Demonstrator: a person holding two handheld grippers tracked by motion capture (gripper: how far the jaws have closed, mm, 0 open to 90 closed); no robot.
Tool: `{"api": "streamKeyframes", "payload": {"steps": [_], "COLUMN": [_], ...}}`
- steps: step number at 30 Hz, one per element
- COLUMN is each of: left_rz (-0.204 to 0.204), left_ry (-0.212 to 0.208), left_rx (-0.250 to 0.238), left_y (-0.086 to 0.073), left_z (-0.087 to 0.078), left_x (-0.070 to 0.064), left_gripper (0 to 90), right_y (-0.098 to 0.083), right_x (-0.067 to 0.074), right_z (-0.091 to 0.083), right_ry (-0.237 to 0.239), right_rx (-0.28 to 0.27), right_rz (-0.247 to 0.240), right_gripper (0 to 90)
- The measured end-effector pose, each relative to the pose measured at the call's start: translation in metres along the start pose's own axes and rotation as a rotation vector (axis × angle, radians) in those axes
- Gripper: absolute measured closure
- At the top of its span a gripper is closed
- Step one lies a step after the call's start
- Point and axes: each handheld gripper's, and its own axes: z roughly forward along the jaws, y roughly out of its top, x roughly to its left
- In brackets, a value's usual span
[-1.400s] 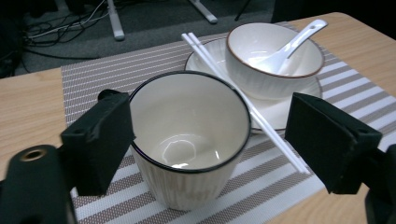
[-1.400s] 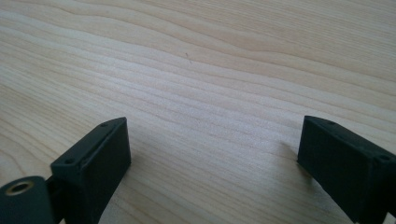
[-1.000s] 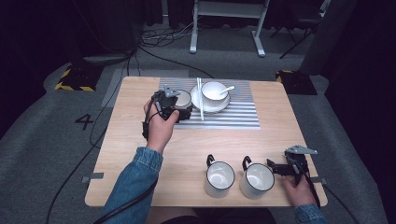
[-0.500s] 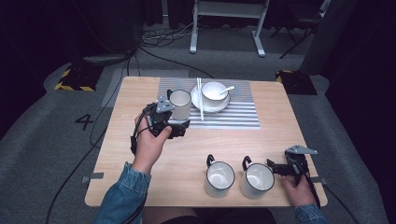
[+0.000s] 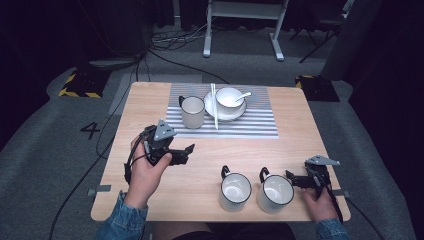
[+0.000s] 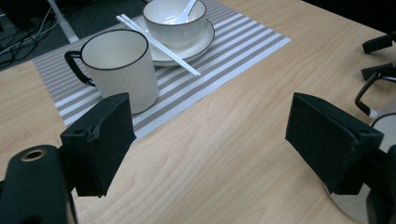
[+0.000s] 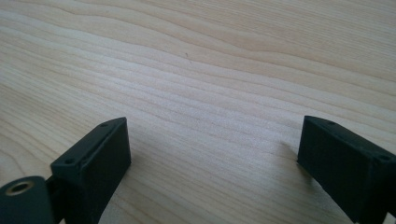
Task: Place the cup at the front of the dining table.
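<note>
A white ribbed mug (image 5: 192, 112) (image 6: 122, 70) stands on the left of a striped placemat (image 5: 250, 125) (image 6: 243, 42). Beside it a white bowl (image 5: 229, 97) (image 6: 175, 18) with a spoon sits on a plate, with white chopsticks (image 5: 214, 105) (image 6: 159, 44) laid across the plate's rim. My left gripper (image 5: 186, 154) (image 6: 210, 144) hovers over bare wood in front of the mat, open and holding nothing. Two more white mugs (image 5: 235, 191) (image 5: 275, 192) stand near the front edge. My right gripper (image 5: 291, 180) (image 7: 215, 163) rests just right of them, open over bare table.
The wooden table (image 5: 300, 145) is bare between the mat and the front mugs. In the left gripper view a mug's rim and handle (image 6: 383, 123) appear at the right edge. Dark floor with cables and a white stand base (image 5: 240, 10) lie beyond the table.
My left hand has drawn back from the mug on the mat toward the near left of the table, and the mug stays on the mat. The right hand has not moved.
</note>
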Motion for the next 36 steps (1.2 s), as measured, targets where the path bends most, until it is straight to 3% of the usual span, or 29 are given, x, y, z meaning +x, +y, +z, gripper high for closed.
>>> {"api": "streamKeyframes", "payload": {"steps": [3, 5, 11, 19, 24, 29, 36], "left_rz": [-0.008, -0.021, -0.022, -0.046, -0.064, -0.102, -0.104], "left_ry": [-0.017, -0.044, -0.025, -0.049, -0.036, -0.085, -0.059], "left_rx": [-0.051, -0.052, -0.040, 0.039, 0.091, 0.111, 0.164], "left_y": [-0.011, -0.019, -0.038, -0.065, -0.082, -0.097, -0.116], "left_z": [-0.006, -0.010, -0.020, -0.011, -0.001, 0.007, 0.012], "left_x": [-0.001, -0.003, -0.004, -0.007, -0.003, 0.004, 0.013], "left_gripper": [15.7, 15.7, 15.7, 15.7, 15.8, 16.1, 16.4], "right_y": [0.000, 0.000, 0.000, 0.000, 0.000, 0.000, 0.000], "right_x": [0.000, 0.000, 0.000, 0.000, 0.000, 0.000, 0.000], "right_z": [0.000, 0.000, 0.000, 0.000, 0.000, 0.000, 0.000], "right_ry": [0.000, 0.000, 0.000, 0.000, -0.001, 0.000, 0.000], "right_rx": [0.000, 0.000, 0.000, 0.000, 0.000, 0.000, 0.000], "right_rz": [0.000, 0.000, 0.000, 0.000, 0.000, 0.000, 0.000], "right_gripper": [9.6, 9.6, 9.6, 9.6, 9.6, 9.6, 9.6]}}
